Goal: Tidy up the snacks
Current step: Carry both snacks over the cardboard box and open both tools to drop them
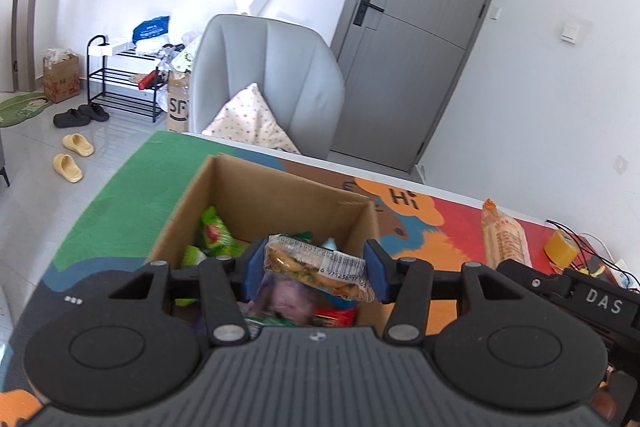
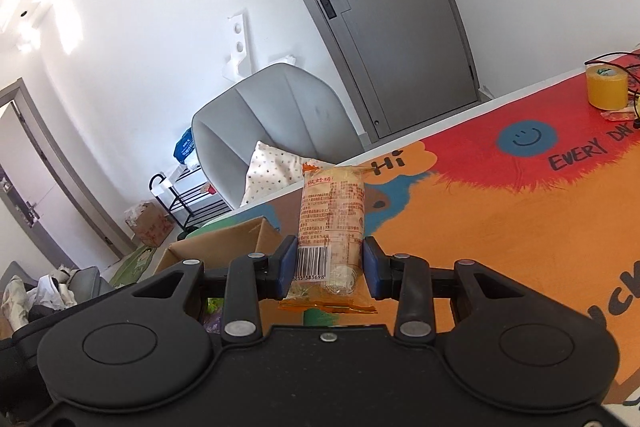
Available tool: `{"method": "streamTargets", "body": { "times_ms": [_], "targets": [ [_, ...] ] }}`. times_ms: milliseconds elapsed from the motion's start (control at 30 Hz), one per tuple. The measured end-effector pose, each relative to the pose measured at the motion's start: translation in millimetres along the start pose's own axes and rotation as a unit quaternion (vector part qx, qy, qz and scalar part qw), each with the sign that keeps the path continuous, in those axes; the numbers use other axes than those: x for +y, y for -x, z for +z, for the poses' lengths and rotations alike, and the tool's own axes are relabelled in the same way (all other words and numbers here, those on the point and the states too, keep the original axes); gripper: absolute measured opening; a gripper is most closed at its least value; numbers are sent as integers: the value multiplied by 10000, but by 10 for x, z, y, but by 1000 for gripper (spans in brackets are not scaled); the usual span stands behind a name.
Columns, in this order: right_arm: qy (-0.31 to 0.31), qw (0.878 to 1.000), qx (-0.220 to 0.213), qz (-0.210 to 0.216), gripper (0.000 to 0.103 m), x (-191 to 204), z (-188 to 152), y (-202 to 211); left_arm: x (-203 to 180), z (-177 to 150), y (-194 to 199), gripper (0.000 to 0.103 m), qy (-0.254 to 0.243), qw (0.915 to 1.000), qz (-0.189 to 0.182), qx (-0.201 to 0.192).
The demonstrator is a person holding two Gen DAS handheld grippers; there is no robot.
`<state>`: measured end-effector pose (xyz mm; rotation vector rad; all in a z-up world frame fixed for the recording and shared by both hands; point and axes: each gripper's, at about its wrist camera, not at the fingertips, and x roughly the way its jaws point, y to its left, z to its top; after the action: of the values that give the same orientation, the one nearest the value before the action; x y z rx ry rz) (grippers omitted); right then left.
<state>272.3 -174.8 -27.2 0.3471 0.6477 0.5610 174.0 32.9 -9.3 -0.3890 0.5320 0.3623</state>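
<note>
My left gripper is shut on a clear cookie packet and holds it over the open cardboard box. Inside the box lie green snack bags, a purple packet and a red one. My right gripper is shut on an orange rice-cracker packet, held upright above the colourful table mat, to the right of the box. That packet also shows in the left wrist view.
A yellow tape roll and black cables sit at the table's far right. A grey armchair with a spotted cushion stands behind the table. A shoe rack and slippers are on the floor at left.
</note>
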Motion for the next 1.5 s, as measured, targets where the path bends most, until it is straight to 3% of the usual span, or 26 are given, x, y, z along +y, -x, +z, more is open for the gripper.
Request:
{"method": "streamTargets", "body": {
  "times_ms": [367, 833, 933, 1000, 1200, 1300, 1500],
  "targets": [
    [183, 9994, 189, 208, 36, 313, -47, -248, 353, 262, -175, 52, 28, 9998, 201, -18],
    [109, 9992, 303, 219, 36, 398, -28, -488, 322, 368, -497, 53, 103, 9999, 36, 125],
    [126, 9992, 310, 225, 36, 424, -22, -494, 338, 368, -549, 64, 156, 9998, -73, 107],
    [160, 9991, 319, 238, 36, 453, -16, -503, 370, 348, -543, 82, 188, 9997, -142, 102],
    [255, 9984, 368, 343, 36, 592, -26, -549, 535, 345, -417, 83, 363, 9987, -326, 115],
    [306, 9979, 401, 404, 36, 685, -43, -578, 604, 351, -310, 84, 419, 9991, -40, 78],
    [410, 9968, 456, 519, 36, 862, -84, -603, 850, 372, -125, 85, 692, 9976, 30, -46]
  ]
}}
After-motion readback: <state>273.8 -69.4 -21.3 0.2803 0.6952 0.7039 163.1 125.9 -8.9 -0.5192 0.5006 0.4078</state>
